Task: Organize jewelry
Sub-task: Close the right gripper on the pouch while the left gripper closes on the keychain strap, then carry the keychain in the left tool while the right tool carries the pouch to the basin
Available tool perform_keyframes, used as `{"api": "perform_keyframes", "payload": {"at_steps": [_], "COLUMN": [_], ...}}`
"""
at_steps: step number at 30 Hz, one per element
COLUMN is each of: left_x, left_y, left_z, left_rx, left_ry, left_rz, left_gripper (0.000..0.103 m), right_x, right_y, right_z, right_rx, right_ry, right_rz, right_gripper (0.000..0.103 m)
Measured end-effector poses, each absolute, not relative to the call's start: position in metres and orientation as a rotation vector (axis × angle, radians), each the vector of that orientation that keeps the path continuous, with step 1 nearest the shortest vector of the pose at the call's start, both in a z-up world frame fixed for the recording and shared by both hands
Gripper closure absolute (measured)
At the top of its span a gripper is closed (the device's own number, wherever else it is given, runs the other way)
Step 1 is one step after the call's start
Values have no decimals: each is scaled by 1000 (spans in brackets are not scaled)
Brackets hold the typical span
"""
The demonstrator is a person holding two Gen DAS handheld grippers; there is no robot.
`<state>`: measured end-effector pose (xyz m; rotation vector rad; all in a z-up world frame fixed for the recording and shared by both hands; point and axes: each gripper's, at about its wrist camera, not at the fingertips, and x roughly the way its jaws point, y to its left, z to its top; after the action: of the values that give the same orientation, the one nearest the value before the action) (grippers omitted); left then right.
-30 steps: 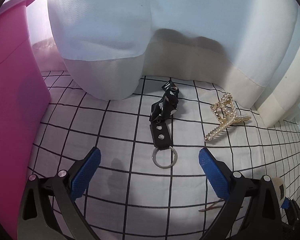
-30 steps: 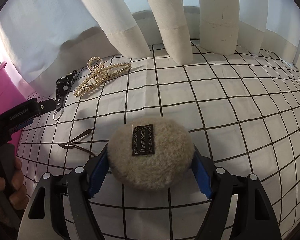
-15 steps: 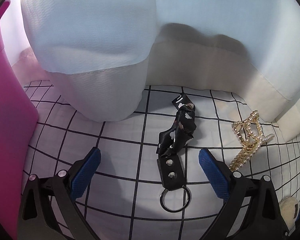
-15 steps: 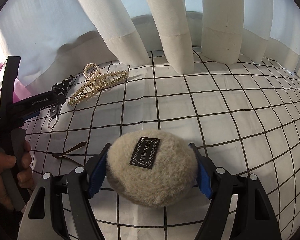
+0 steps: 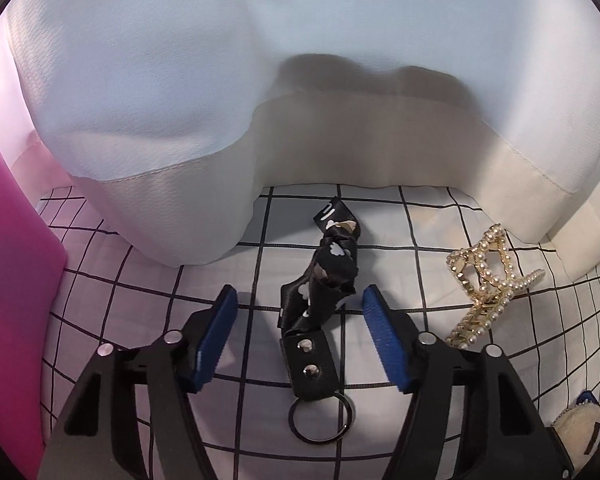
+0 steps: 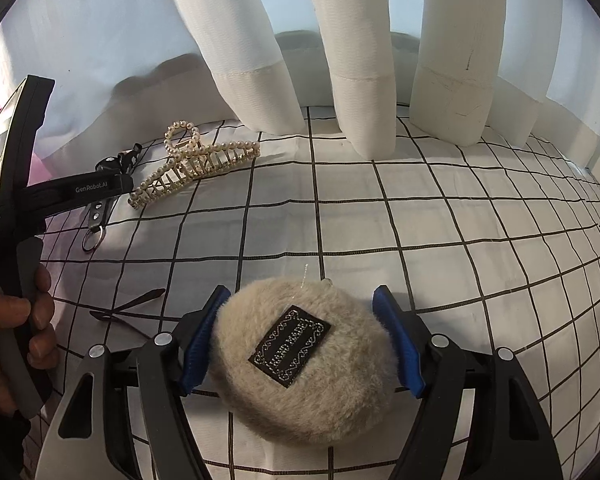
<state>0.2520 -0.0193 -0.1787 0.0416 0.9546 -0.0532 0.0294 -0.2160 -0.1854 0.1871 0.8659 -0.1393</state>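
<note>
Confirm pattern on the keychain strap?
Black keychain strap with white and tan shapes; clearest in the left wrist view.

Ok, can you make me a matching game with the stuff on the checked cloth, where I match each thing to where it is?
1. black fabric keychain strap
2. fluffy beige round puff
3. gold pearl hair claw
4. pink container

A. at the left edge
B. beside the strap
C. between the right gripper's fingers
D. between the left gripper's fingers, untouched

Pairs: 1-D, 2-C, 3-B, 4-A
</note>
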Motion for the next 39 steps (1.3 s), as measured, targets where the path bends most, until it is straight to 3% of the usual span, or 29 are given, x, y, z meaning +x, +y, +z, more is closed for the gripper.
{"api": "perform_keyframes", "payload": {"at_steps": [4, 5, 20, 39], "left_x": [247, 246, 171, 46], "left_y": [-19, -17, 17, 25], "left_z": [-175, -175, -138, -14], "left_rx": [30, 23, -76, -141], "left_ry": [960, 965, 986, 834], "left_rz": [-74, -79, -116, -28], "left_gripper": [78, 80, 84, 84], "right_x": [30, 29, 0, -34], "right_y": [-215, -216, -238, -225], "right_z": [-185, -184, -150, -48], "right_rx": [195, 203, 254, 168], "right_ry": [865, 861, 849, 740], "right_rz": [-121, -115, -32, 239], "right_gripper": [41, 42, 42, 42]}}
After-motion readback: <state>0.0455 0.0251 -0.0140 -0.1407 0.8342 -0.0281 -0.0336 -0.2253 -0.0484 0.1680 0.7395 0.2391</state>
